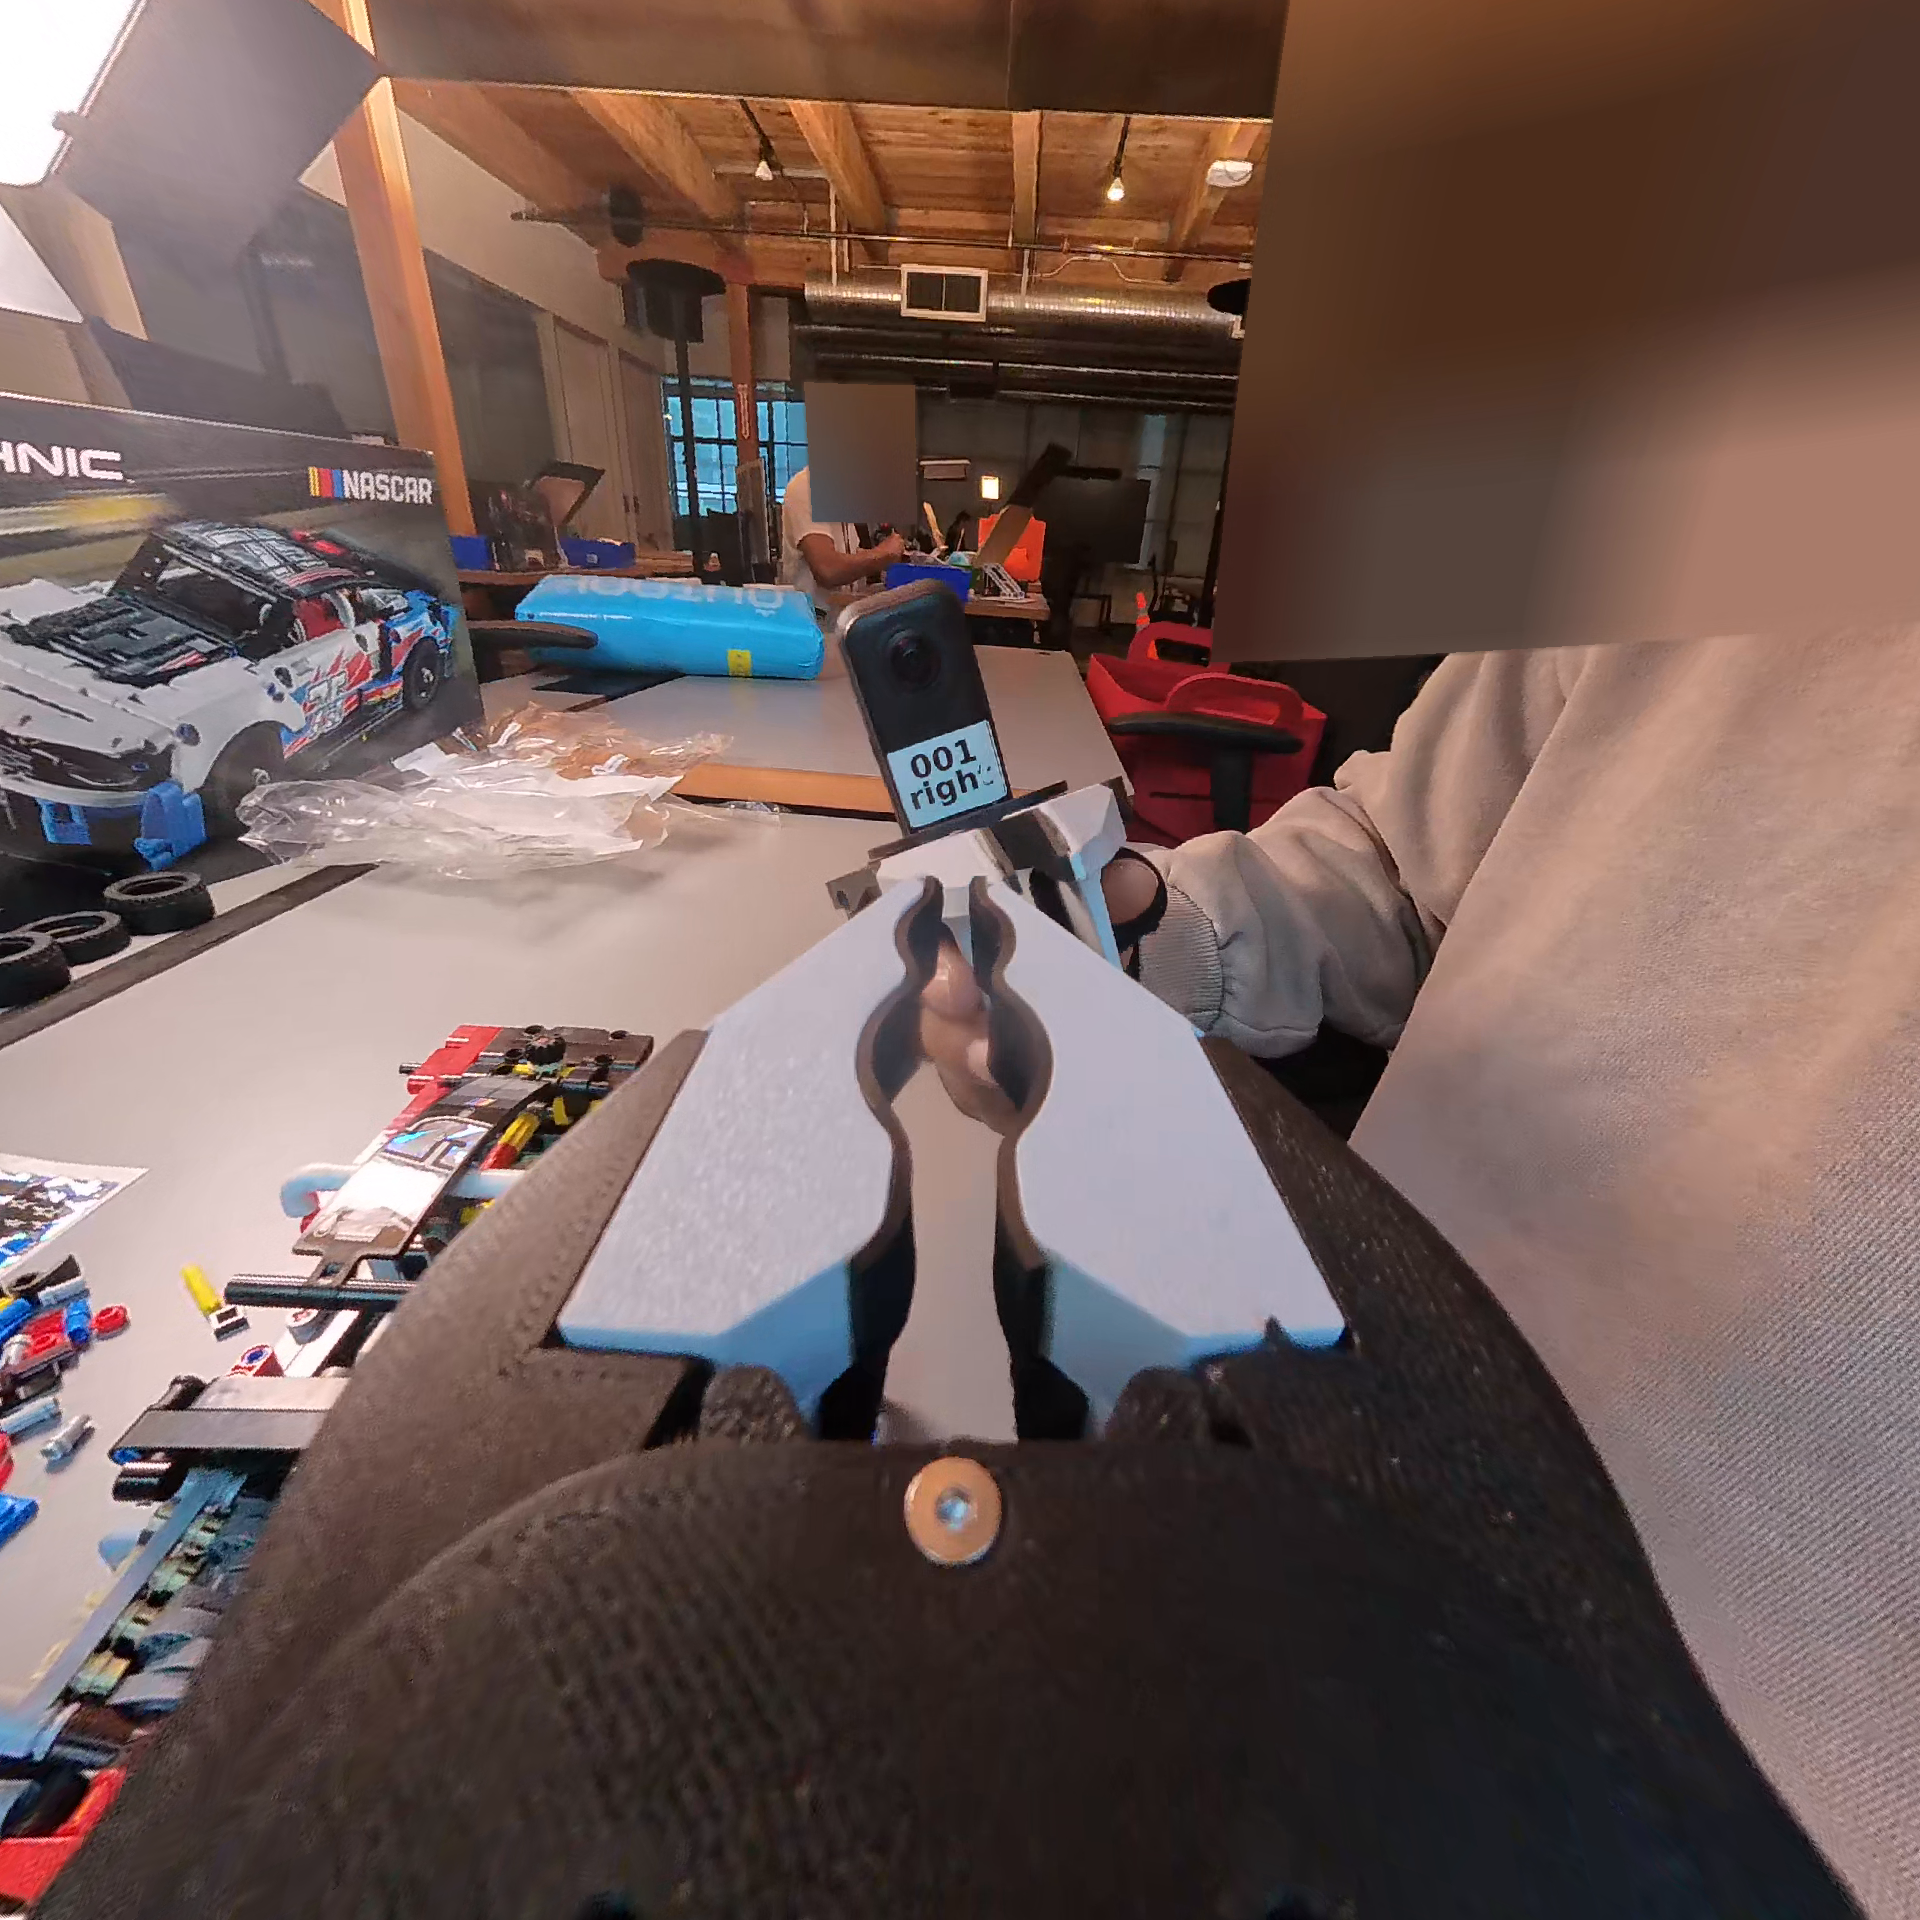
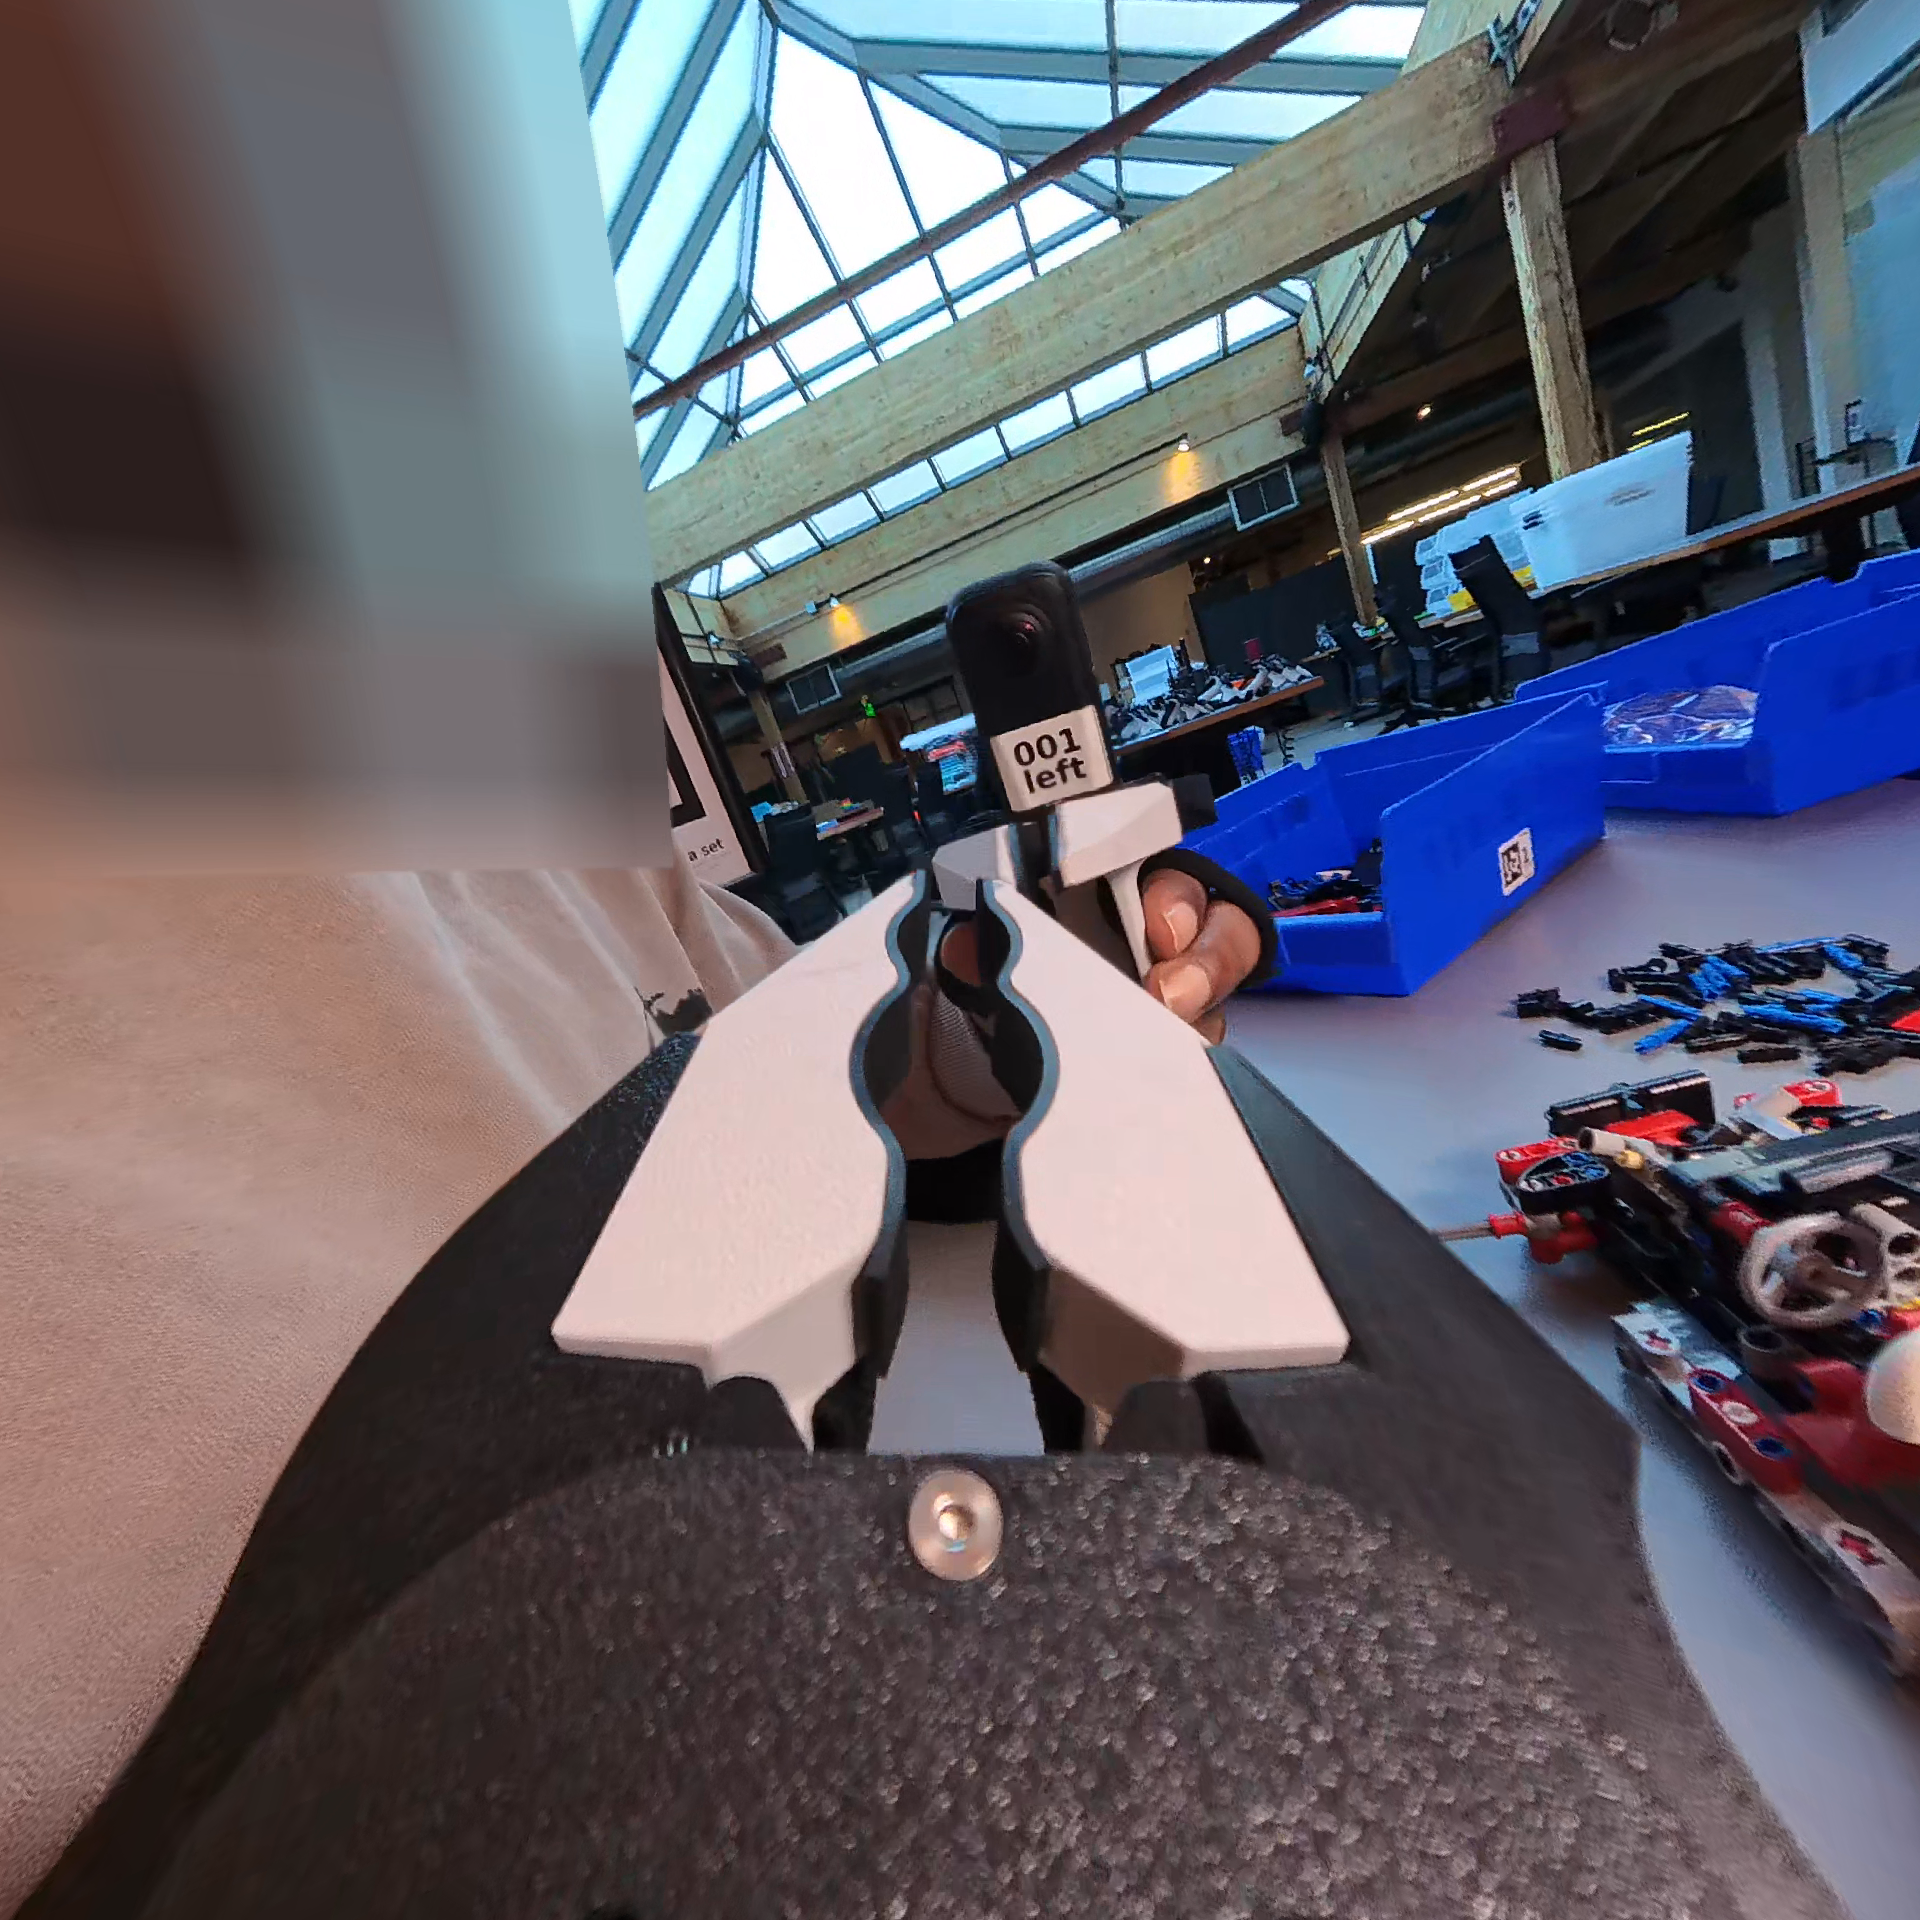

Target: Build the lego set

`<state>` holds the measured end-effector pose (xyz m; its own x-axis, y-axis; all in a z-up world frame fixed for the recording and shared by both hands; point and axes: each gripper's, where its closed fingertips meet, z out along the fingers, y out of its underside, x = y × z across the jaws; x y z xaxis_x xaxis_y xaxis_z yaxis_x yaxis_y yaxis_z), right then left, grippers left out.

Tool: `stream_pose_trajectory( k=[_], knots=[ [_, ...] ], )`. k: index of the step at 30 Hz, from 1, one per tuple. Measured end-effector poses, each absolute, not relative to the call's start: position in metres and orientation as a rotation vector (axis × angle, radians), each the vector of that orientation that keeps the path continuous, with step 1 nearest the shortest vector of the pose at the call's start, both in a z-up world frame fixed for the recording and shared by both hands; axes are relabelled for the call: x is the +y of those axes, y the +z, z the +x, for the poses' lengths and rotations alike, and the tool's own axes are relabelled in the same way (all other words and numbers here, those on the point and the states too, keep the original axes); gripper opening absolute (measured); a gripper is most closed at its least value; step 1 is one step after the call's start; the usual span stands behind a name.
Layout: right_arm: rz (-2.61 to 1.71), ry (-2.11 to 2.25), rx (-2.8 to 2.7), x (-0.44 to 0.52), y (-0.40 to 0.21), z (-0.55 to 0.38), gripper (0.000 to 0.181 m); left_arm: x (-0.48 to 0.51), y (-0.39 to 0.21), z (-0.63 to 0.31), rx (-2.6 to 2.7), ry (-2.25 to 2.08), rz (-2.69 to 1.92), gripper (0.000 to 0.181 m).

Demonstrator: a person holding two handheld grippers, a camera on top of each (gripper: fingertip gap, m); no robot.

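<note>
Above the table [image 1: 312, 997], both my tools face each other, nearly closed, empty.
Beside my left tool [image 1: 956, 894] and right tool [image 2: 951, 894] lies the half-built red-and-black plastic lego car chassis [image 2: 1766, 1278]: light, rigid, fragile; I'd grip its beams.

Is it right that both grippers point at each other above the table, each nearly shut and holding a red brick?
Not quite. The left gripper and right gripper do face each other, nearly shut, but both wrist views show nothing between their fingers; the car model lies on the table.
</note>
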<state>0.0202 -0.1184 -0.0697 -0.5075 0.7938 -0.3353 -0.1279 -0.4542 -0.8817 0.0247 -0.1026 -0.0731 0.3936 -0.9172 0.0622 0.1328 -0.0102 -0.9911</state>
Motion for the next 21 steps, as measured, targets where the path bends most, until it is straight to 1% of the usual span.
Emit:
stream_pose_trajectory(
  k=[10, 21],
  knots=[
    [-1.053, 1.900, -1.145, -0.112, -0.075, 0.018, 0.006, -0.102, -0.077, 0.023, 0.799, -1.028, -1.330, 0.008],
    [-1.037, 1.748, -1.212, -0.115, -0.082, 0.017, 0.004, -0.105, -0.087, 0.025, 0.854, -1.008, -1.357, 0.006]
  ],
)
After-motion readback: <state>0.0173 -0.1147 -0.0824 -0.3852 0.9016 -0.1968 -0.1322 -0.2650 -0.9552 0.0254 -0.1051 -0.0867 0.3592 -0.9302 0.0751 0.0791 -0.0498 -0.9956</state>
